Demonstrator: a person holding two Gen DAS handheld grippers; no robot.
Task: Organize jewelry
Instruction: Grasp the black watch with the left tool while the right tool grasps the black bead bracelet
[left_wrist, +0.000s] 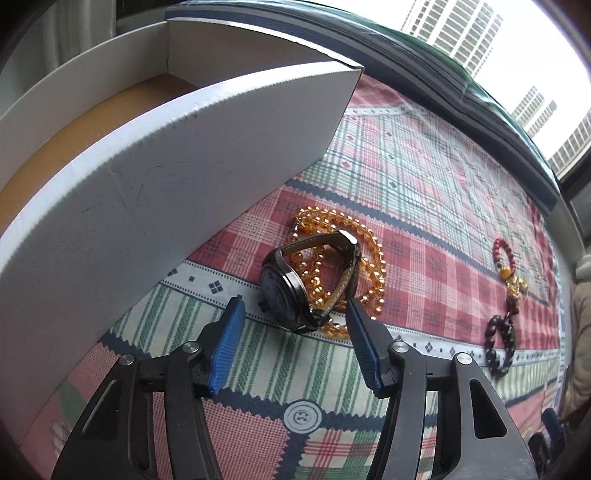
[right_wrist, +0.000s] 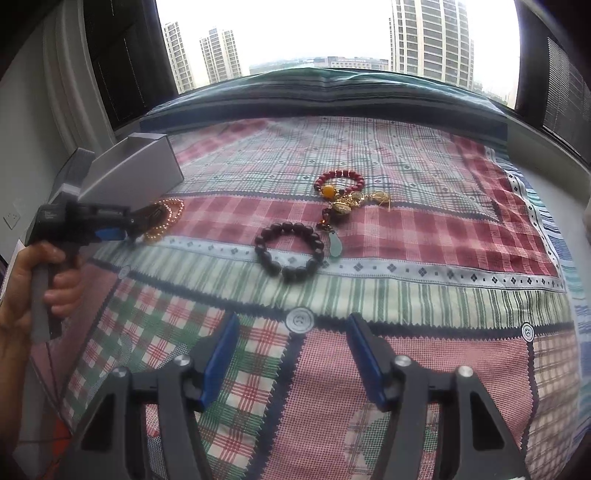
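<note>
In the left wrist view a dark wristwatch (left_wrist: 291, 284) with a tan strap lies on an amber bead necklace (left_wrist: 373, 258), next to a white box (left_wrist: 155, 173). My left gripper (left_wrist: 293, 306) is open, its blue pads on either side of the watch, not touching. A dark bead bracelet (right_wrist: 290, 256), a red bead bracelet with gold charms (right_wrist: 340, 184) and a green pendant (right_wrist: 334, 249) lie mid-bed in the right wrist view. My right gripper (right_wrist: 291, 321) is open and empty, well short of the dark bracelet. The left gripper (right_wrist: 110, 232) shows at the left there.
Everything lies on a plaid patchwork bedspread (right_wrist: 406, 240). The white box (right_wrist: 136, 170) is open-topped with a brown floor. A window with tower blocks runs behind the bed's far edge (right_wrist: 332, 85). A hand (right_wrist: 44, 280) holds the left gripper's handle.
</note>
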